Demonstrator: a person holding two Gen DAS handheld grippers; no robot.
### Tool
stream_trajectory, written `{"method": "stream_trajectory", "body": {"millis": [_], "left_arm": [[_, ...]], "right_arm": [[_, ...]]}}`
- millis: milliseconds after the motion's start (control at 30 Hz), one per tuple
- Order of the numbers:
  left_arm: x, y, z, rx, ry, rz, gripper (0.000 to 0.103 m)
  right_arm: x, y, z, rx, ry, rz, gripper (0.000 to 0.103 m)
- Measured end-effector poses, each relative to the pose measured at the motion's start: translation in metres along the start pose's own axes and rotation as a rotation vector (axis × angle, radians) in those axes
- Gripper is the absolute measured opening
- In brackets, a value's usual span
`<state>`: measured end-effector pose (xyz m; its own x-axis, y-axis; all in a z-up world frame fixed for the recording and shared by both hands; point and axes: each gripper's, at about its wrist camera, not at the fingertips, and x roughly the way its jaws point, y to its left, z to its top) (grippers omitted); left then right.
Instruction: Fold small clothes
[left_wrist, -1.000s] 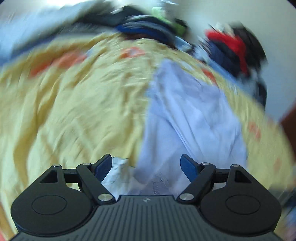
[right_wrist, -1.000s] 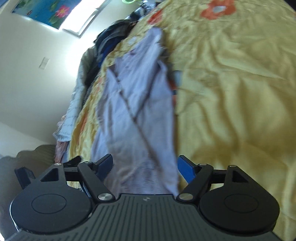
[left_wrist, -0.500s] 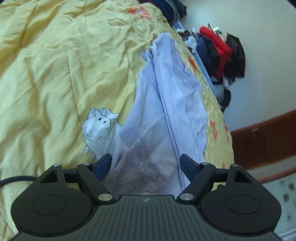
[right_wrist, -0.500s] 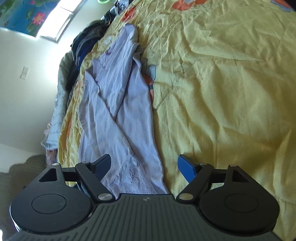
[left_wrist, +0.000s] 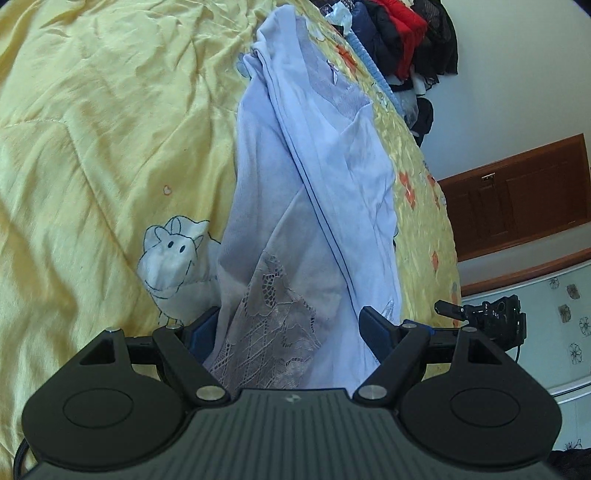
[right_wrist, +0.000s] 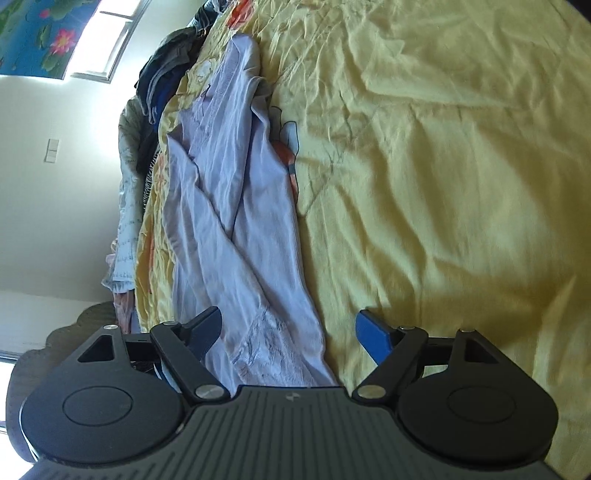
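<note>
On the bedspread, lavender garment stretches away lengthwise.

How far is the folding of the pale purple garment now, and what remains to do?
Done: the pale purple garment lies stretched in a long strip on the yellow bedspread, its sides seemingly turned in. In hand: the left gripper and right gripper are both open, the lace hem between their fingers. Left: no crosswise fold shows yet, and piles of clothes wait at the bed's edge.
</note>
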<state>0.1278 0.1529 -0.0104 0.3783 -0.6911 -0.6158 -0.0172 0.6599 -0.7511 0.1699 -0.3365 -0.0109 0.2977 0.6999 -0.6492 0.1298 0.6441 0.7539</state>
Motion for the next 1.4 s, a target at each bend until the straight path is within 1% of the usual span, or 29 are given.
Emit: {"method": "stream_trajectory", "body": {"millis": [100, 167, 200, 233, 300, 367, 467, 533, 600, 633, 667, 700, 767, 800, 867, 900, 933, 1000, 1067, 1100, 1133, 1167, 1233, 1300, 1367, 1400], "left_arm": [[0.003, -0.005, -0.001, 0.012, 0.005, 0.015, 0.080], [0.005, -0.008, -0.003, 0.018, 0.010, 0.027, 0.074], [0.006, -0.008, -0.004, 0.016, 0.017, 0.041, 0.058], [0.008, -0.006, -0.004, 0.007, 0.028, 0.056, 0.038], [0.010, 0.000, -0.006, -0.019, 0.054, 0.075, 0.021], [0.010, 0.006, -0.005, -0.044, 0.058, 0.062, 0.020], [0.008, 0.008, -0.004, -0.054, 0.075, 0.057, 0.020], [0.008, 0.013, -0.001, -0.072, 0.091, 0.044, 0.021], [0.005, 0.019, 0.000, -0.107, 0.104, 0.030, 0.021], [0.004, 0.020, 0.000, -0.114, 0.106, 0.029, 0.022], [0.003, 0.020, -0.002, -0.118, 0.106, 0.030, 0.022], [0.002, 0.020, -0.003, -0.118, 0.108, 0.032, 0.023], [0.001, 0.019, -0.006, -0.113, 0.107, 0.030, 0.027], [0.000, 0.018, -0.007, -0.115, 0.106, 0.026, 0.030], [0.001, 0.017, -0.009, -0.125, 0.107, 0.000, 0.042], [0.001, 0.016, -0.009, -0.128, 0.107, -0.019, 0.054], [0.000, 0.015, -0.010, -0.131, 0.105, -0.032, 0.064], [0.000, 0.014, -0.011, -0.136, 0.095, -0.034, 0.064], [0.000, 0.014, -0.012, -0.132, 0.085, -0.028, 0.057], [0.000, 0.013, -0.012, -0.120, 0.080, 0.003, 0.033], [0.002, 0.013, -0.012, -0.110, 0.089, 0.041, 0.015], [0.004, 0.014, -0.012, -0.112, 0.096, 0.059, 0.013], [0.004, 0.017, -0.013, -0.133, 0.095, 0.050, 0.013], [0.003, 0.017, -0.013, -0.129, 0.097, 0.052, 0.013], [0.003, 0.015, -0.013, -0.120, 0.097, 0.053, 0.013], [0.004, 0.014, -0.014, -0.112, 0.089, 0.060, 0.011]], "right_arm": [[0.006, 0.003, 0.000, -0.044, 0.048, 0.022, 0.083], [0.007, 0.000, -0.001, -0.051, 0.085, 0.050, 0.083], [0.008, -0.002, -0.003, -0.042, 0.112, 0.070, 0.082], [0.009, -0.004, -0.005, -0.038, 0.133, 0.086, 0.082], [0.009, -0.007, -0.010, -0.046, 0.176, 0.103, 0.079], [0.008, -0.008, -0.014, -0.042, 0.198, 0.117, 0.079], [0.009, -0.014, -0.018, -0.010, 0.199, 0.157, 0.080], [0.012, -0.017, -0.021, 0.005, 0.207, 0.171, 0.069], [0.019, -0.020, -0.026, 0.002, 0.228, 0.164, 0.032], [0.024, -0.022, -0.029, 0.002, 0.247, 0.137, 0.028], [0.028, -0.024, -0.031, 0.000, 0.259, 0.111, 0.012], [0.030, -0.027, -0.034, 0.007, 0.262, 0.118, 0.010], [0.029, -0.032, -0.037, 0.025, 0.258, 0.138, 0.010], [0.027, -0.033, -0.038, 0.027, 0.253, 0.143, 0.010], [0.026, -0.036, -0.040, 0.045, 0.252, 0.154, 0.010], [0.025, -0.038, -0.040, 0.058, 0.253, 0.163, 0.011], [0.023, -0.040, -0.040, 0.069, 0.253, 0.171, 0.013], [0.020, -0.044, -0.039, 0.092, 0.249, 0.194, 0.018], [0.020, -0.046, -0.039, 0.098, 0.244, 0.207, 0.019], [0.020, -0.045, -0.040, 0.097, 0.242, 0.207, 0.019], [0.020, -0.046, -0.041, 0.100, 0.240, 0.212, 0.019], [0.020, -0.046, -0.040, 0.106, 0.241, 0.214, 0.019], [0.020, -0.047, -0.040, 0.109, 0.238, 0.227, 0.022], [0.018, -0.046, -0.040, 0.102, 0.234, 0.241, 0.031], [0.017, -0.042, -0.040, 0.098, 0.226, 0.254, 0.035], [0.018, -0.039, -0.041, 0.091, 0.220, 0.247, 0.032]]}}
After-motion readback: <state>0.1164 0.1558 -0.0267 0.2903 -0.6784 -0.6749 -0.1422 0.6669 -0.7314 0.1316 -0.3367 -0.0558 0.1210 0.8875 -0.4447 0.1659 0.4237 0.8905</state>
